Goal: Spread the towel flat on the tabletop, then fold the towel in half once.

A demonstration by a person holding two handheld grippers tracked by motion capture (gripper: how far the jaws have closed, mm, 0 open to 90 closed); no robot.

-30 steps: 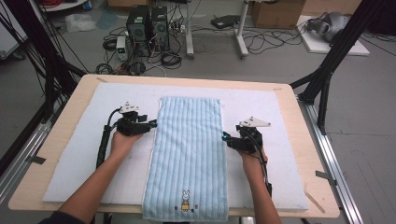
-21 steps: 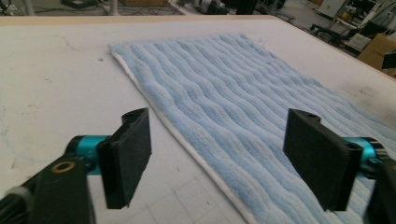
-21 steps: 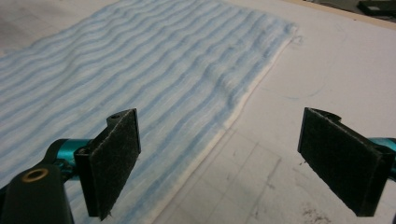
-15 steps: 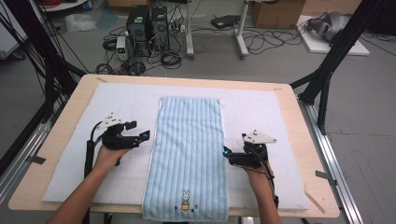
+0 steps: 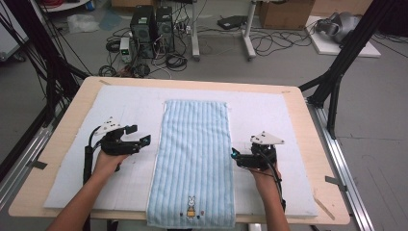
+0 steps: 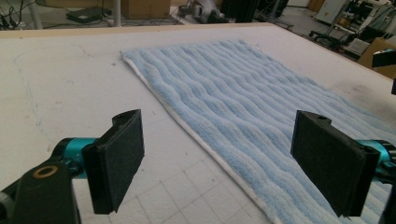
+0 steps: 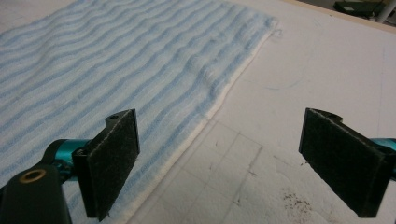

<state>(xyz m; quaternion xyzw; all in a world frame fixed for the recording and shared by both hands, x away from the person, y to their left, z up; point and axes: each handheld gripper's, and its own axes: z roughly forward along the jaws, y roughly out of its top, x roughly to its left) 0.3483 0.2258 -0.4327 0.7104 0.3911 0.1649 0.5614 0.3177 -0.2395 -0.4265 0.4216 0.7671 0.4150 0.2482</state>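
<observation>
Two grippers, left [image 5: 142, 141] and right [image 5: 235, 156], jaws wide and empty, flanking blue striped towel [image 5: 193, 159] flat between them on tabletop [image 5: 308, 115]; apparently between folds, next needing a long-edge pinch.

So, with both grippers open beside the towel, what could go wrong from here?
1. The left gripper is apart from the towel edge; closing there would probably catch nothing.
2. The towel's near end hangs over the table edge, so an uneven pull might drag it off.
3. The right gripper might pinch the white mat together with the towel.
</observation>
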